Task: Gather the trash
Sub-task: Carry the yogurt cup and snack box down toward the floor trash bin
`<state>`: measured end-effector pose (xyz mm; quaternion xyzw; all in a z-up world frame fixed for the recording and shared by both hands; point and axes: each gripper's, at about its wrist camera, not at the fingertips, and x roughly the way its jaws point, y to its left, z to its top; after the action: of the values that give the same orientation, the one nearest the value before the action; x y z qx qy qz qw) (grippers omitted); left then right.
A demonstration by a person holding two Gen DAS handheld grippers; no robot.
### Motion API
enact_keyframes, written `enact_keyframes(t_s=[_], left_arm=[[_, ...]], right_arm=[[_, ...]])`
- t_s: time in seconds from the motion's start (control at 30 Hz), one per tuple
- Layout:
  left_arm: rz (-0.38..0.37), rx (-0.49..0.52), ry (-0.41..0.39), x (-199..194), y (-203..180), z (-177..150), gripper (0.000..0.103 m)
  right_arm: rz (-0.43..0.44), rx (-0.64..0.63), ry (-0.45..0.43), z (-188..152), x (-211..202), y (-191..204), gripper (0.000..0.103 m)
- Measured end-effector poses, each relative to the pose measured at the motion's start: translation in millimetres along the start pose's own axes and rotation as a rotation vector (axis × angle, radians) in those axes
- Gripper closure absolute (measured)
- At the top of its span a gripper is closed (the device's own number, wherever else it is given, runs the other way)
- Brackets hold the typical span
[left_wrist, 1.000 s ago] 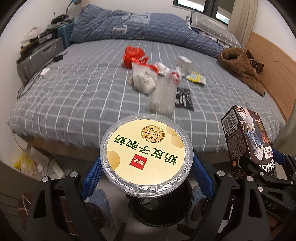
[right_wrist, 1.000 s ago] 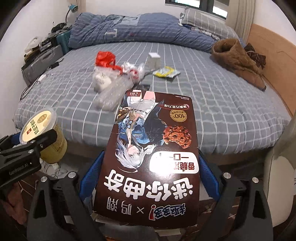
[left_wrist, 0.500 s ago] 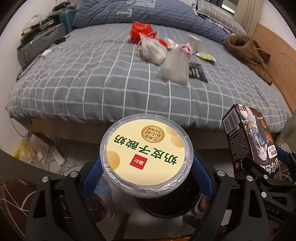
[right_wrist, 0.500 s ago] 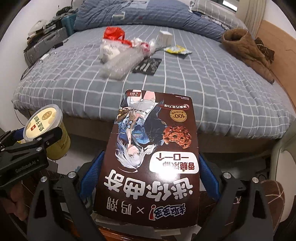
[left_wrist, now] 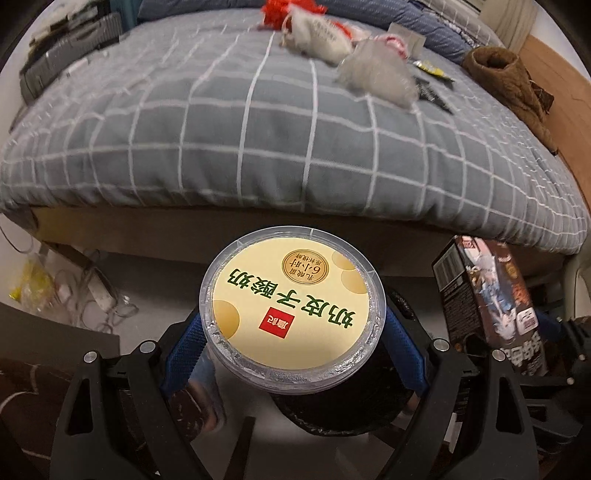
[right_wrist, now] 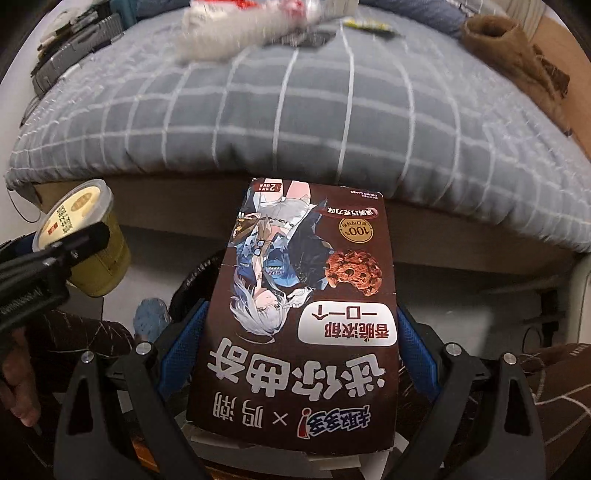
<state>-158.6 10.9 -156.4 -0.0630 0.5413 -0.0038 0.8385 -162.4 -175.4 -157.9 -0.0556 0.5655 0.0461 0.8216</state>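
My left gripper [left_wrist: 291, 339] is shut on a round yogurt cup [left_wrist: 291, 308] with a yellow lid, held above a black bin [left_wrist: 340, 402] on the floor. The cup also shows at the left of the right wrist view [right_wrist: 79, 236]. My right gripper [right_wrist: 295, 350] is shut on a dark brown cookie box [right_wrist: 306, 306], which also shows in the left wrist view [left_wrist: 491, 306]. The black bin rim [right_wrist: 195, 277] sits behind the box. More trash lies far back on the bed: clear plastic bags [left_wrist: 373, 74], a red bag [left_wrist: 280, 9] and a yellow wrapper [left_wrist: 430, 70].
The grey checked bed [left_wrist: 258, 140] fills the view ahead, its front edge close. A brown jacket [left_wrist: 513, 81] lies at its right. Cables and a yellow bag [left_wrist: 33, 288] lie on the floor at left. A suitcase [left_wrist: 70, 48] stands at the far left.
Both grippers have dropped lower and tilted down, so the bed edge has risen in view and the floor and bin show more. Both still hold their items.
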Motion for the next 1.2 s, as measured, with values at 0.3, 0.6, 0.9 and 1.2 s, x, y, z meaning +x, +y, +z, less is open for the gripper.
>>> enact_keyframes(t_s=[0.3, 0.6, 0.9, 1.2], left_arm=[[0.034, 0.007, 0.081, 44, 7, -5, 0.018], [0.055, -0.027, 0.133, 64, 26, -11, 0.018], [0.090, -0.032, 0.153, 69, 32, -13, 0.018], [0.105, -0.020, 0.169, 73, 27, -14, 0.017]], right_arm=[[0.030, -0.002, 0.081, 0, 46, 0, 0.013], [0.067, -0.001, 0.147, -6, 79, 3, 0.013], [0.082, -0.010, 0.183, 2, 83, 5, 0.013], [0.087, -0.010, 0.184, 12, 81, -4, 0.007]])
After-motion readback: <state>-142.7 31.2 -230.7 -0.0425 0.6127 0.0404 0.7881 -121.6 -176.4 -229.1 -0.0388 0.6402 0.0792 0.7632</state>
